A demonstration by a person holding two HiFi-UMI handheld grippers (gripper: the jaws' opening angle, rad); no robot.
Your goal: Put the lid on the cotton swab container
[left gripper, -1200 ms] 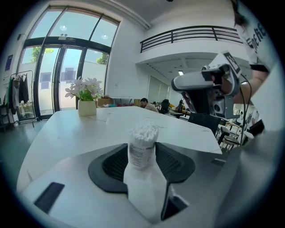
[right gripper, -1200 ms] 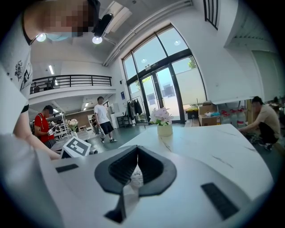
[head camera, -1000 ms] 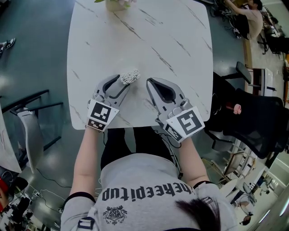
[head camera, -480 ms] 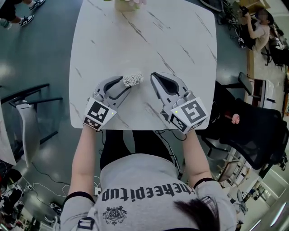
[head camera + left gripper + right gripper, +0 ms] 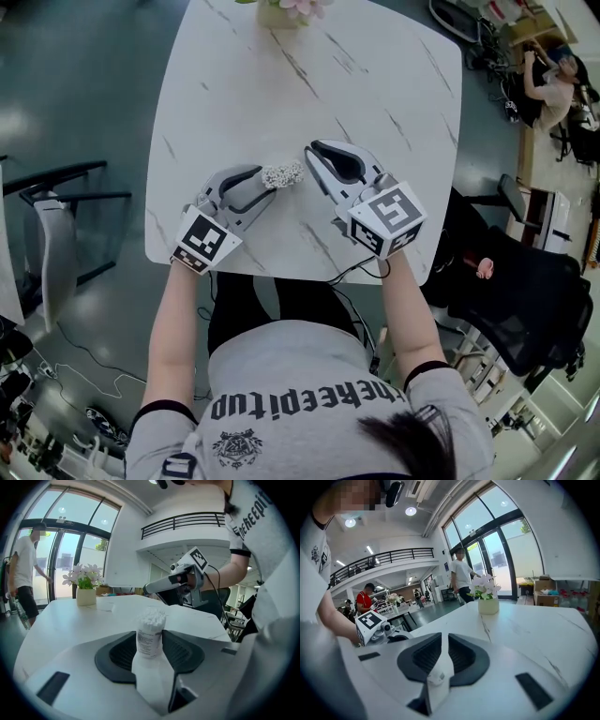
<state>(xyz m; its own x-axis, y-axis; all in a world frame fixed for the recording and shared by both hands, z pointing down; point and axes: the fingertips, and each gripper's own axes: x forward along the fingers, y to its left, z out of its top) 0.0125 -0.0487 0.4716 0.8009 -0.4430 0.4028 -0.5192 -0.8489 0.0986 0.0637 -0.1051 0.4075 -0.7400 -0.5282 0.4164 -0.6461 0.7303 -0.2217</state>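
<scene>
The cotton swab container [image 5: 149, 639] is a small clear labelled tub with white swab heads [image 5: 283, 174] showing at its top. My left gripper [image 5: 266, 183] is shut on its sides, the jaws still closing, and holds it over the white marble table [image 5: 375, 84]. In the left gripper view [image 5: 150, 637] both pads touch the tub. My right gripper [image 5: 314, 153] hovers just right of the swab heads, and the left gripper view shows it beyond the tub [image 5: 147, 589]. Its jaws [image 5: 444, 644] are opening with a narrow gap and nothing between them. I cannot make out a lid anywhere.
A small vase of pale flowers [image 5: 281, 9] stands at the table's far edge [image 5: 488, 604]. A black office chair [image 5: 525, 300] is at the right and a chair frame [image 5: 56, 234] at the left. A person [image 5: 23, 573] stands by the glass doors.
My right gripper has moved left and forward, close to the swab heads, and its jaws have parted. The left gripper has kept the container in about the same place.
</scene>
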